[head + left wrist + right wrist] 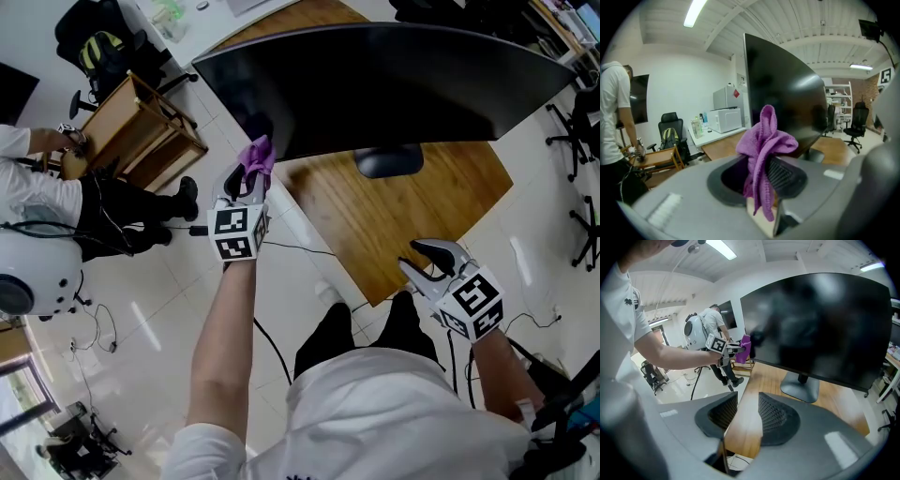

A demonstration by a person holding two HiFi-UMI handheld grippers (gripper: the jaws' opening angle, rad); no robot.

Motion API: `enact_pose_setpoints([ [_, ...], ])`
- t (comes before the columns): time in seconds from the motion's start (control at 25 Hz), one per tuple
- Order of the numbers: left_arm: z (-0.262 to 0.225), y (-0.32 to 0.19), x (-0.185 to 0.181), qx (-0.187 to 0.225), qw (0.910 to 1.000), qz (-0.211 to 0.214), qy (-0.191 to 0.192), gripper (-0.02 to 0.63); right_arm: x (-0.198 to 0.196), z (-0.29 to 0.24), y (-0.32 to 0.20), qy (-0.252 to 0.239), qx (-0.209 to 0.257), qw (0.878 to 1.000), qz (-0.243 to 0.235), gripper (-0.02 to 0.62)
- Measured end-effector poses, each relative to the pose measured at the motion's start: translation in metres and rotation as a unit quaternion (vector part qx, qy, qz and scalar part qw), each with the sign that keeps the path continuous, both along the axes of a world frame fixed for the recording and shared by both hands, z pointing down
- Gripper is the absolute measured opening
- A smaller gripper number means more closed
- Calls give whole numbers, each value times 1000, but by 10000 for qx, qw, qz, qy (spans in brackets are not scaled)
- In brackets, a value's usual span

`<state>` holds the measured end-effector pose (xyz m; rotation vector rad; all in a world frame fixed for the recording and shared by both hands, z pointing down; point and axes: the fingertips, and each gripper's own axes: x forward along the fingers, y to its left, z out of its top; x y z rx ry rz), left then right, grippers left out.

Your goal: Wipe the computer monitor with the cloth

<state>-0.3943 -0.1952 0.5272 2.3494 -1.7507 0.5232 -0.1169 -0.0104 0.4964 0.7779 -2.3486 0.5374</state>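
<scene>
The crumpled purple cloth [258, 155], clamped in the left gripper [246, 183], is close to the lower left corner of the wide curved black monitor [394, 84] on the brown wooden desk [412, 211]. A low wooden shelf [141, 127] stands beyond. The left arm reaches forward. The right gripper [433, 261], jaws apart and empty, hangs by the desk's near edge.

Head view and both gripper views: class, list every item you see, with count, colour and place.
monitor: one, black, standing on the desk
desk: one, brown wood, under the monitor
cloth: one, purple, at the monitor's left edge
wooden stand: one, light brown, floor at left
office chair: one, black, upper left
microwave: one, white, on a white counter
bystander: one, white top, dark trousers, far left
left tool: one, grey, shut on the cloth
right tool: one, grey, open, empty, near the desk's front edge
</scene>
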Motion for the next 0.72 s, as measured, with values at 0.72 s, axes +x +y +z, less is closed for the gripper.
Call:
enact_pose_setpoints([
  [0.72, 50, -3, 37, -277, 9993, 238, -107, 127, 22, 10, 8, 173, -140, 9994, 281, 140],
])
